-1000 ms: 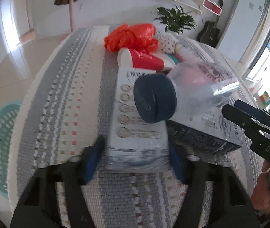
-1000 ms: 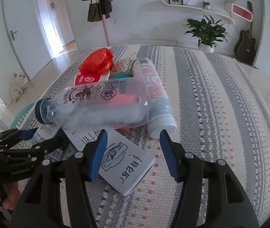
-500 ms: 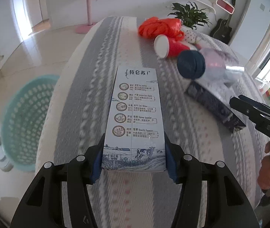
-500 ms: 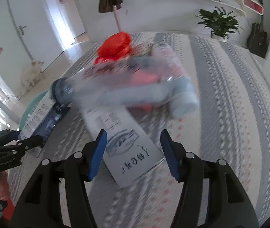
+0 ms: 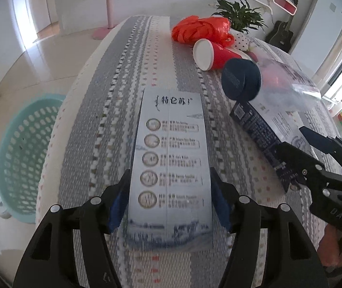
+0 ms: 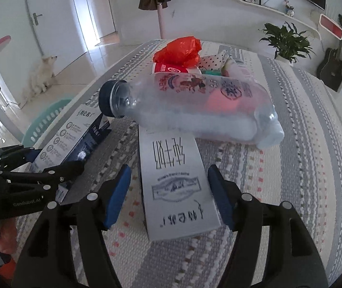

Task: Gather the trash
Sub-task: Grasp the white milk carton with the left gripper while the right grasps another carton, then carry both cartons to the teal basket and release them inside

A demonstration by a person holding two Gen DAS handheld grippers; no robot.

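Note:
My left gripper (image 5: 169, 202) is shut on a white milk carton (image 5: 171, 158) and holds it over the striped table's (image 5: 113, 100) left part. A second carton (image 6: 175, 182) lies flat between the fingers of my open right gripper (image 6: 168, 196), not gripped. A big clear plastic bottle with a dark cap (image 6: 195, 105) lies across its far end. Behind are a red paper cup (image 5: 215, 54) and a crumpled red plastic bag (image 5: 199, 31). A teal basket (image 5: 24, 153) stands on the floor to the left.
A white dog (image 6: 41, 76) sits on the floor by the door at the left. A potted plant (image 6: 287, 40) and a guitar (image 6: 330, 68) stand beyond the table's far right. A coat stand (image 6: 158, 7) is behind the table.
My left gripper has closed on the white carton, pulled it out from under the bottle and carried it left toward the table edge. My right gripper has come closer to the second carton.

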